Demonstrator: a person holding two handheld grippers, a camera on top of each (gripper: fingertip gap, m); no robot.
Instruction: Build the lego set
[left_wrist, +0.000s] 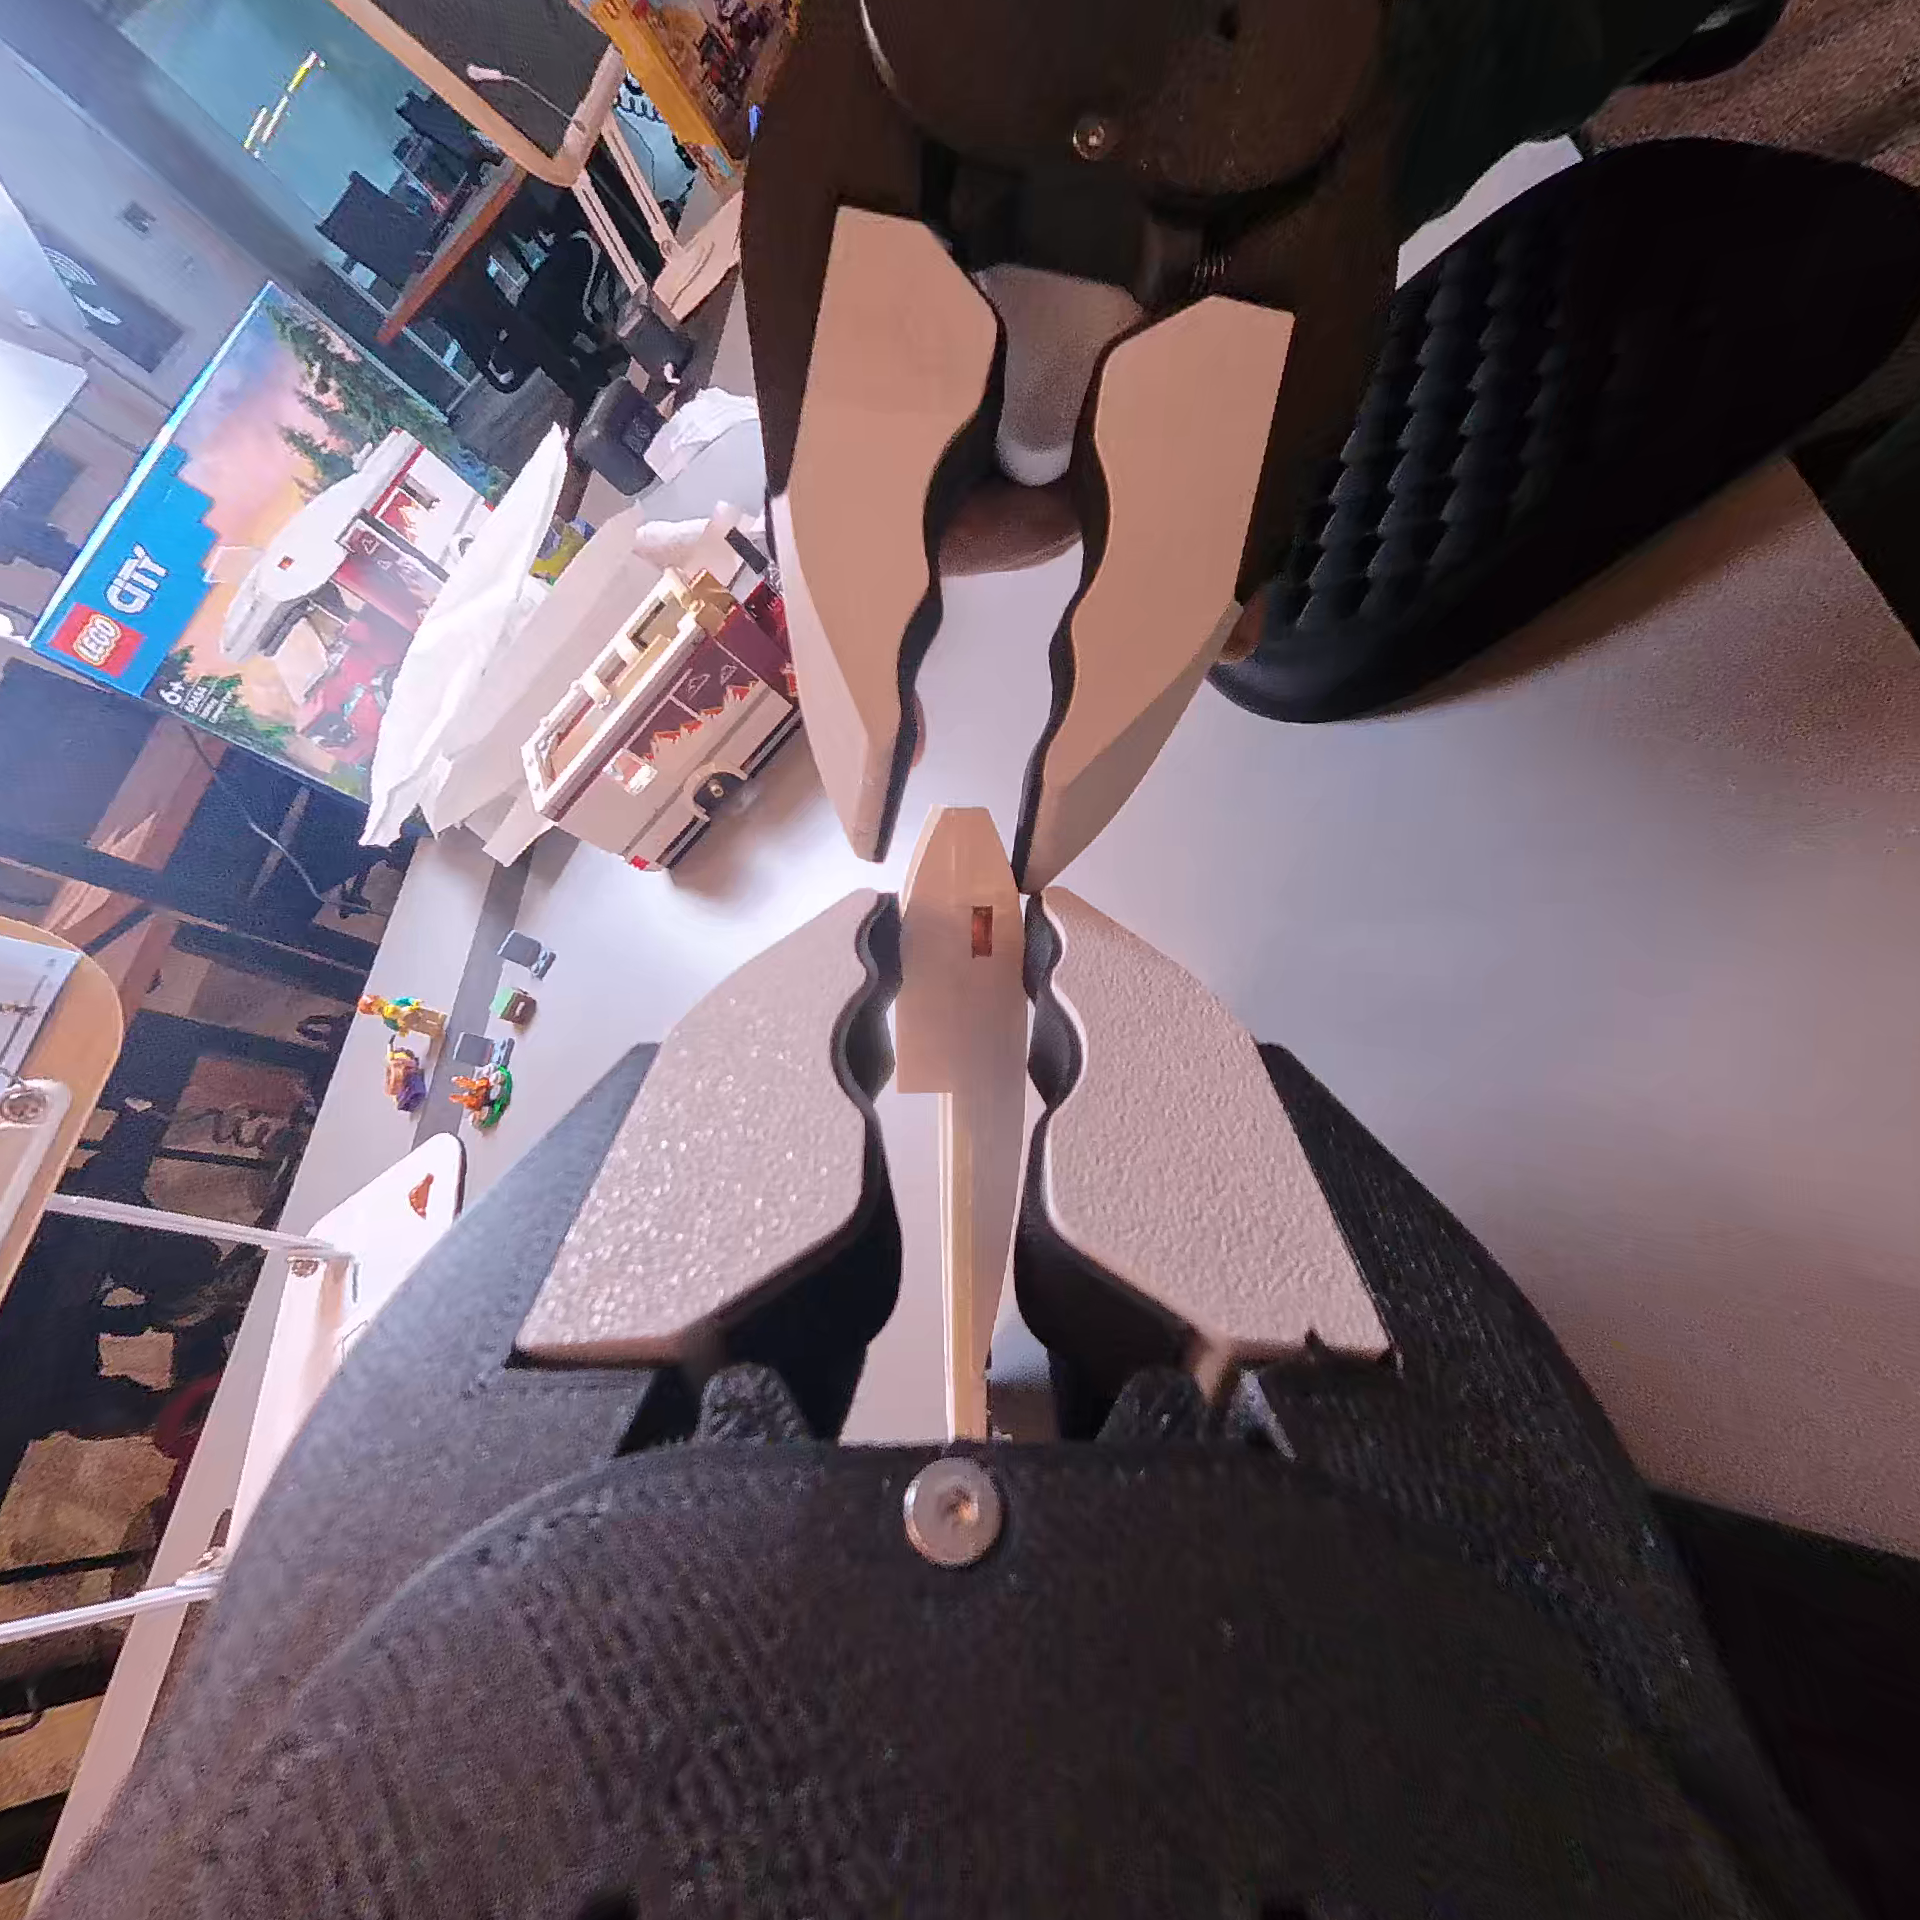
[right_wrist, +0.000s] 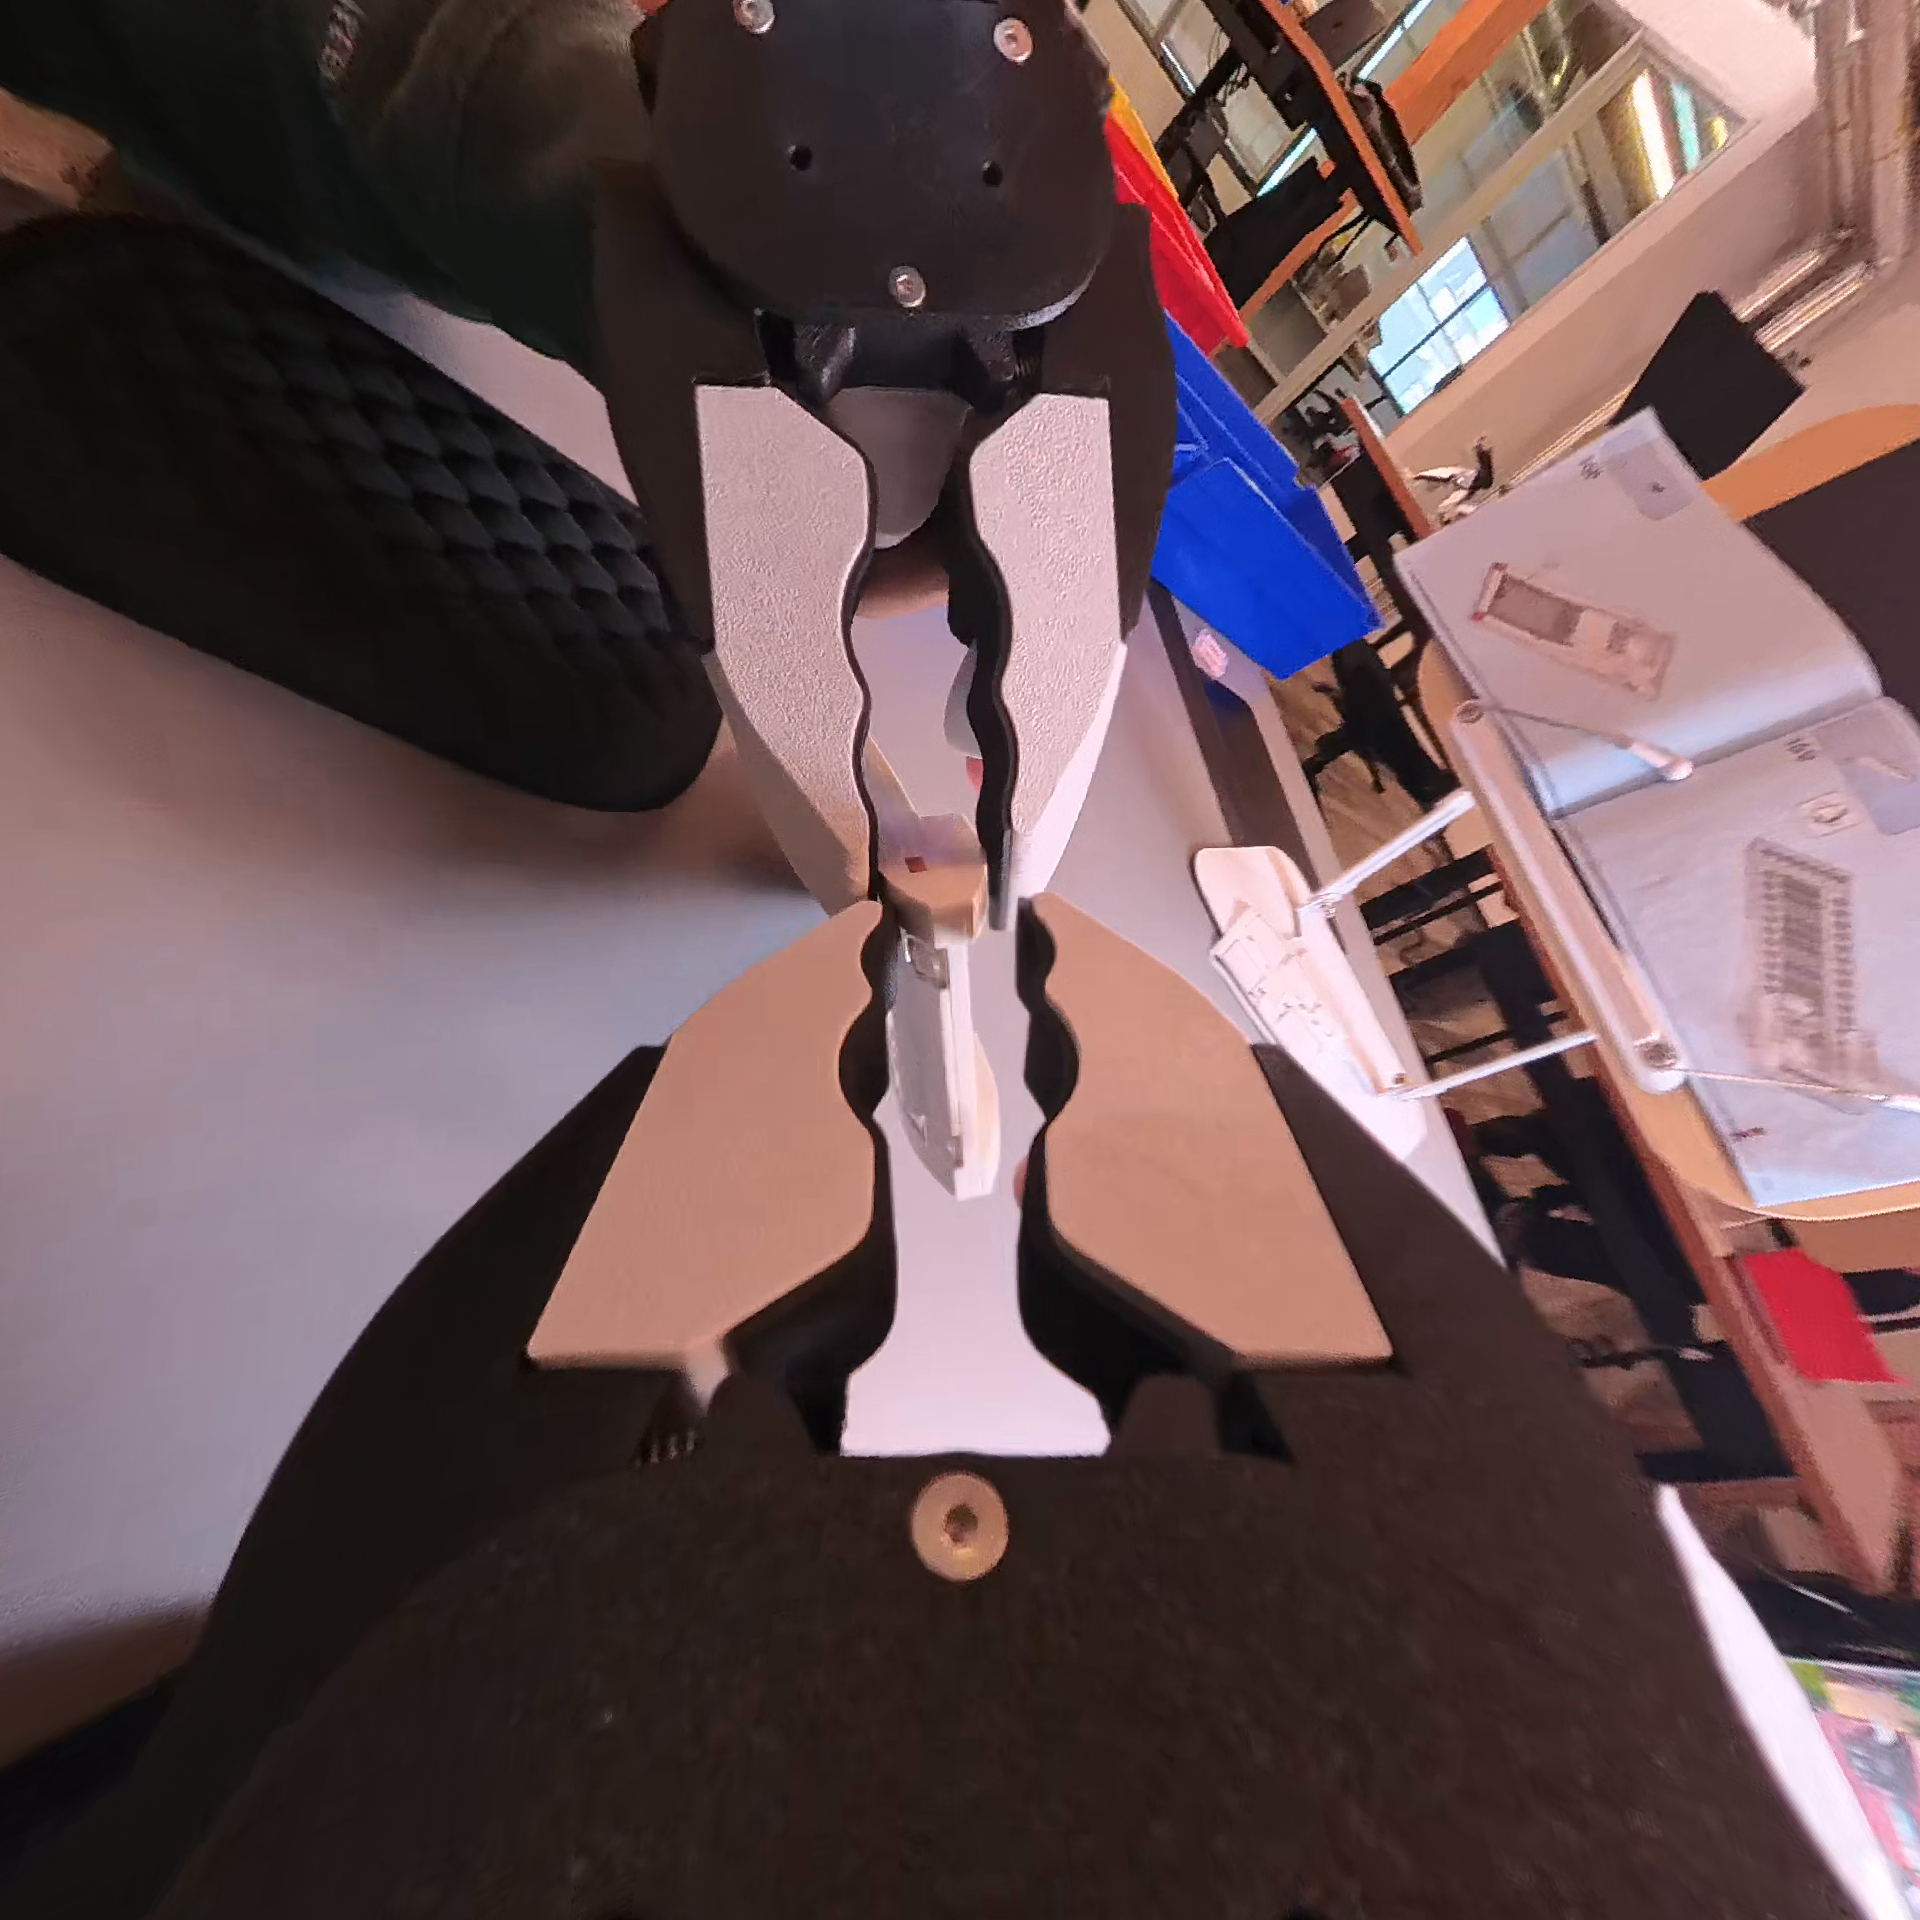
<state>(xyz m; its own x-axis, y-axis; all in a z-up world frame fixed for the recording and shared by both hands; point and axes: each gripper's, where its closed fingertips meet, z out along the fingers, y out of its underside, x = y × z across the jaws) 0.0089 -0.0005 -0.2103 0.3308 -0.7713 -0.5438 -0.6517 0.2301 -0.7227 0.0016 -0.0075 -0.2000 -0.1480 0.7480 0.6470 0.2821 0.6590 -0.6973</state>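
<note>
Between the left gripper's (left_wrist: 961, 914) two pads a white wing-shaped brick piece (left_wrist: 961, 997) is sitting upright, both black pads pressing on its sides; a small orange stud is showing on its face, and its thin blade is running back toward the gripper body. Facing it tip to tip, the right gripper (right_wrist: 951, 914) is standing narrowly parted: one pad is lying against the white piece (right_wrist: 935, 1039), while the other pad is clearly apart from it, so this gripper is not clamping it.

Left of the white piece in the left wrist view, a white and dark red brick-built vehicle (left_wrist: 665, 717) is resting on the grey table (left_wrist: 1455, 987), with crumpled white plastic bags (left_wrist: 468, 644) just beside it and one large picture box (left_wrist: 229, 530) standing behind those. Nearer the camera on that side, two or three small colourful figures (left_wrist: 416, 1049) and about three small dark bricks (left_wrist: 509, 987) are lying together along a dark seam in the table. One more white wing piece with an orange stud (left_wrist: 405, 1205) is lying below them.

Right of the white piece in the right wrist view, a white plate assembly (right_wrist: 1288, 966) is lying near the table edge, an open booklet on a clear stand (right_wrist: 1714, 831) is standing beyond it, and stacked blue and red bins (right_wrist: 1236, 540) are sitting farther back; their contents cannot be seen.
</note>
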